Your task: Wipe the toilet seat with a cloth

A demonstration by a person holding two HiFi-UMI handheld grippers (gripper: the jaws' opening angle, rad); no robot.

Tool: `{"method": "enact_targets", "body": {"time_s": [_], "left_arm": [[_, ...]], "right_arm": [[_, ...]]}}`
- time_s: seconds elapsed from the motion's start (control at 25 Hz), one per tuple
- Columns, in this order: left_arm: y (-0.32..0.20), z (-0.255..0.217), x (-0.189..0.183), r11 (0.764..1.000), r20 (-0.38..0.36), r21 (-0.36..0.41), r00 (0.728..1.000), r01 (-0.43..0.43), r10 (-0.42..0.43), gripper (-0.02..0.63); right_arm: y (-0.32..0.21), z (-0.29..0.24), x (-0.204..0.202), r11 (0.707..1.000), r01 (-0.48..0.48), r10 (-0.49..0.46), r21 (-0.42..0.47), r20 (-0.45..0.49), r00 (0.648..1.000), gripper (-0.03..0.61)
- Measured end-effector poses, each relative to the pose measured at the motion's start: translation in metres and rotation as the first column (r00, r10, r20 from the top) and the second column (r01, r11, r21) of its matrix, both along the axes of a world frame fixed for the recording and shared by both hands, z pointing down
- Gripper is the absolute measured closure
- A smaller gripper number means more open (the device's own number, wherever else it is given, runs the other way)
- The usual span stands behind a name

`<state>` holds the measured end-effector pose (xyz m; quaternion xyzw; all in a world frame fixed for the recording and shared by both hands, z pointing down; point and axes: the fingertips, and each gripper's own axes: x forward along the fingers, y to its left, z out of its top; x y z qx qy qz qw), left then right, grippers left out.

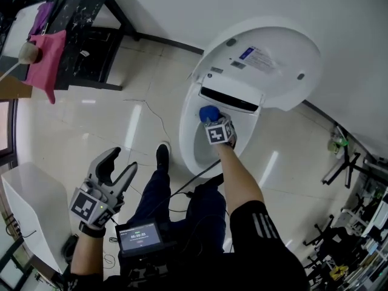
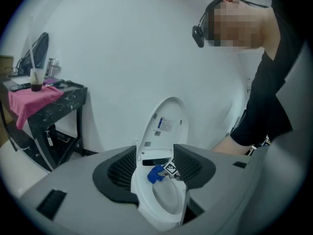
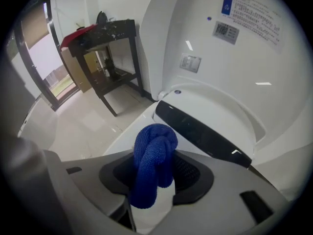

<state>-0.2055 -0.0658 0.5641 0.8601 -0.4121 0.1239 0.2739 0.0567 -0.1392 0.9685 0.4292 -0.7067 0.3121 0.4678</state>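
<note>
Holding the blue cloth (image 3: 154,153) bunched between its jaws, your right gripper (image 1: 212,119) has it at the back of the seat (image 1: 187,139), just below the raised lid (image 1: 273,65). It probably touches the seat, though that is hard to make out. Your left gripper (image 1: 120,165) hangs well apart over the floor (image 1: 109,114), jaws wide and empty.

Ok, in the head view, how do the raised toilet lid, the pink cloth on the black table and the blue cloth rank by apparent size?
1. toilet lid, by far the largest
2. pink cloth, farther off, so probably understated
3. blue cloth, bunched in the right claw
</note>
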Motion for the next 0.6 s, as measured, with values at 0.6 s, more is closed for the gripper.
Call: {"method": "enact_targets", "body": {"time_s": [0.6], "left_arm": [[-0.006, 0.040, -0.034, 0.999, -0.005, -0.039, 1.000, 0.026, -0.027, 0.380]], "right_arm": [[0.010, 0.068, -0.051, 0.992, 0.048, -0.043, -0.116, 0.045, 0.998, 0.382]]}}
